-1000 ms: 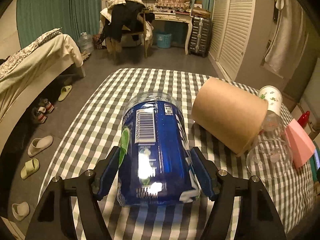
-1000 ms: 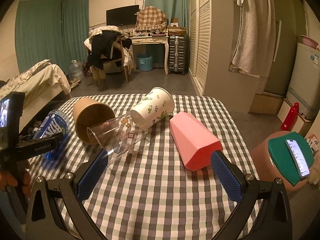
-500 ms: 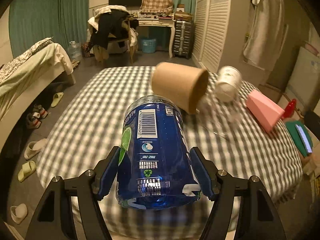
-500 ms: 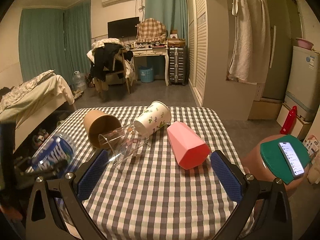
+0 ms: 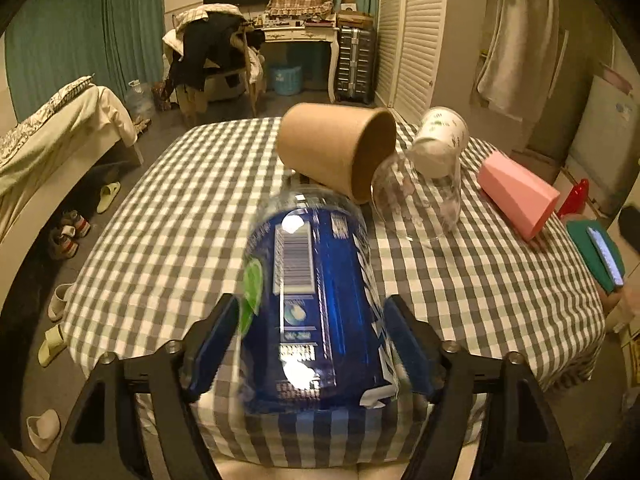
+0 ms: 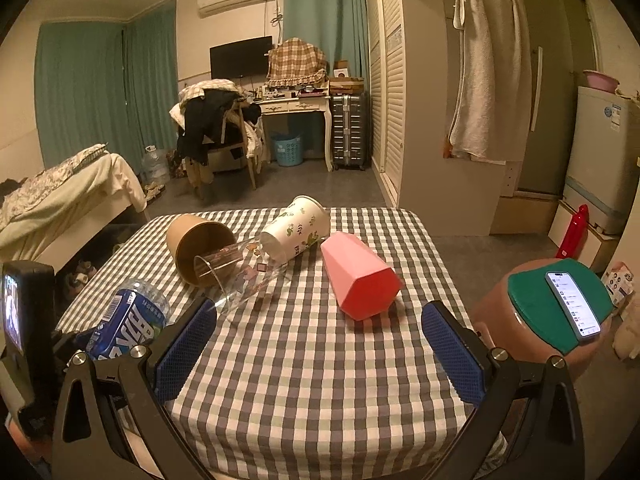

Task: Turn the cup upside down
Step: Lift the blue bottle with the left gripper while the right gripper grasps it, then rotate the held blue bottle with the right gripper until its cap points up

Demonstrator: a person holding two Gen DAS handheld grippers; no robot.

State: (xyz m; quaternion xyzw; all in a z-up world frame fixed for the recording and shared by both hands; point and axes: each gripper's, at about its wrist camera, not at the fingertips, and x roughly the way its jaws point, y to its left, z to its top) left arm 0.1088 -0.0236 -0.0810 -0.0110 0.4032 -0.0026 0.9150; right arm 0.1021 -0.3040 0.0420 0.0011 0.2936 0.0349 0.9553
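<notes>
So far the left gripper (image 5: 310, 344) clamps the clear cut-off cup with a blue label (image 5: 310, 304), lifted over the checked table's (image 5: 200, 216) near edge and lying sideways, apparently part-turned; inverting and setting down remain. The right gripper (image 6: 320, 344) hangs spread, empty.

Left wrist view looks forward and down along its fingers from near table edge, blue-labelled cup (image 5: 312, 312) filling foreground close to lens. Right wrist view sits further right, facing across checkered table (image 6: 304, 364) toward bedroom. Both share brown cup (image 5: 336, 152), pink cup (image 6: 358, 276), desk, wardrobe.
</notes>
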